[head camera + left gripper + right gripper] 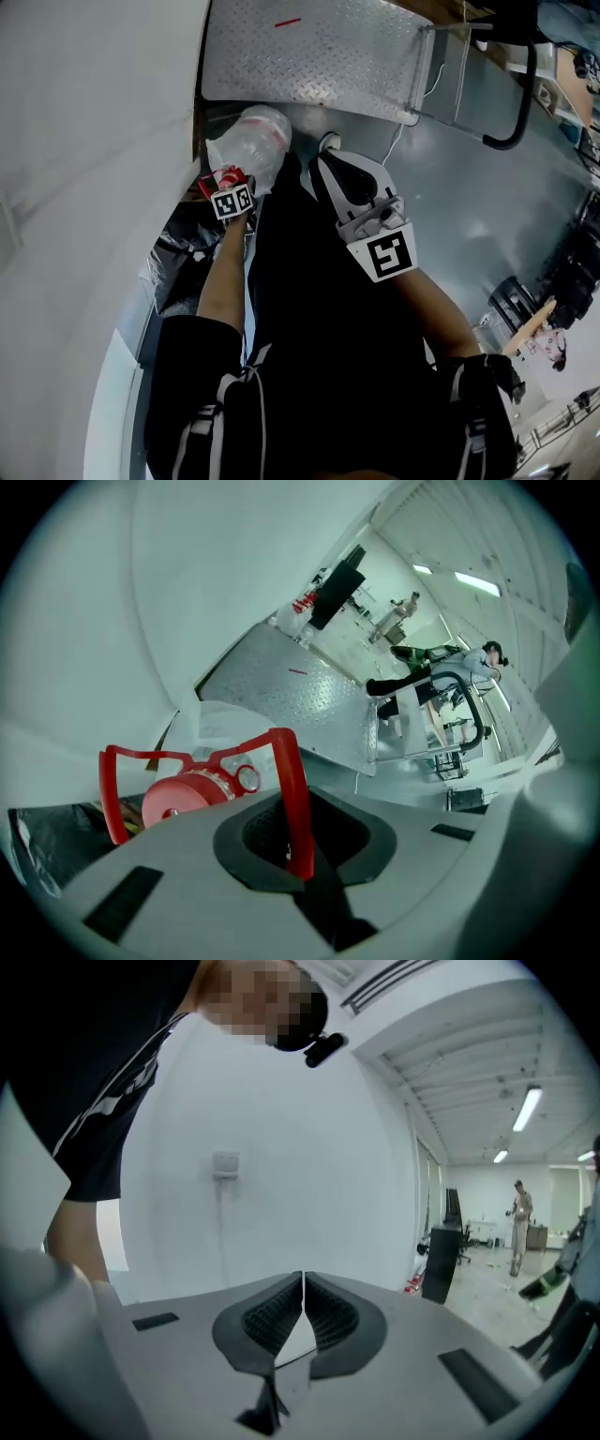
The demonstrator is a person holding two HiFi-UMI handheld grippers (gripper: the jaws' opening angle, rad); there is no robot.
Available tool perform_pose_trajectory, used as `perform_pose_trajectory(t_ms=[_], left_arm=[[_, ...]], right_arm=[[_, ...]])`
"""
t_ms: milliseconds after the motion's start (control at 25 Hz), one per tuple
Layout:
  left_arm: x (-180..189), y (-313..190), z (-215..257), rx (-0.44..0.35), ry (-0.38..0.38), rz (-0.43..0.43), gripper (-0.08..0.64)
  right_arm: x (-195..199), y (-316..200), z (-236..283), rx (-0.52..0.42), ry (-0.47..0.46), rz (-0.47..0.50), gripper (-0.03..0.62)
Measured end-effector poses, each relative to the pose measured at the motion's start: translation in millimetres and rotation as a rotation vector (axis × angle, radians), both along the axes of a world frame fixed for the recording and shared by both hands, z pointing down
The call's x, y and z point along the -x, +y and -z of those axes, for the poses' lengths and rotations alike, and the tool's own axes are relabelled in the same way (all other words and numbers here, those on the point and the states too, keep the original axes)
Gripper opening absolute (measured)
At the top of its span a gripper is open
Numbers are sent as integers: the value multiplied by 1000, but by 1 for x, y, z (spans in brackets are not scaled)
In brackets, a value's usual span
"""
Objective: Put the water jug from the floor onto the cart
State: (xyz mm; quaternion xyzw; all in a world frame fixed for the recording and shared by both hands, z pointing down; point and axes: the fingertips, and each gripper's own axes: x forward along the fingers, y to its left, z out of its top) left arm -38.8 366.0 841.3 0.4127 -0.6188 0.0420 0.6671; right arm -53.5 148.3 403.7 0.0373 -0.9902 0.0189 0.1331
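Observation:
The clear water jug (261, 139) hangs just below the near edge of the cart's diamond-plate deck (319, 52), clear of the grey floor. My left gripper (225, 183) is shut on its red carry handle (292, 789). The red cap (183, 797) and the clear jug body (220, 726) hang beyond the jaws, with the cart deck (295, 694) behind them. My right gripper (328, 150) is beside the jug on the right and holds nothing. In the right gripper view its jaws (303, 1297) are shut and face a white wall.
A white pillar (94, 141) stands close on the left. A black bag (178, 262) lies on the floor by it. The cart's black push handle (516, 103) rises at the far right, and a white cable (403, 131) trails below the deck. A person (517, 1213) stands far off.

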Motion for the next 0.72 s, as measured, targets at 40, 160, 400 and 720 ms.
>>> perform_pose_trajectory(t_ms=[40, 160, 400, 720], left_arm=[[3, -7, 6, -8, -11, -22, 48], [18, -35, 23, -43, -36, -98, 48], [40, -72, 51, -60, -77, -196, 47], [65, -100, 66, -5, -115, -260, 48]], right_arm=[[0, 1, 4, -35, 2, 2, 20], [0, -5, 9, -78, -5, -25, 20], [-11, -26, 16, -47, -41, -138, 20], [-18, -72, 24, -32, -98, -166, 20]])
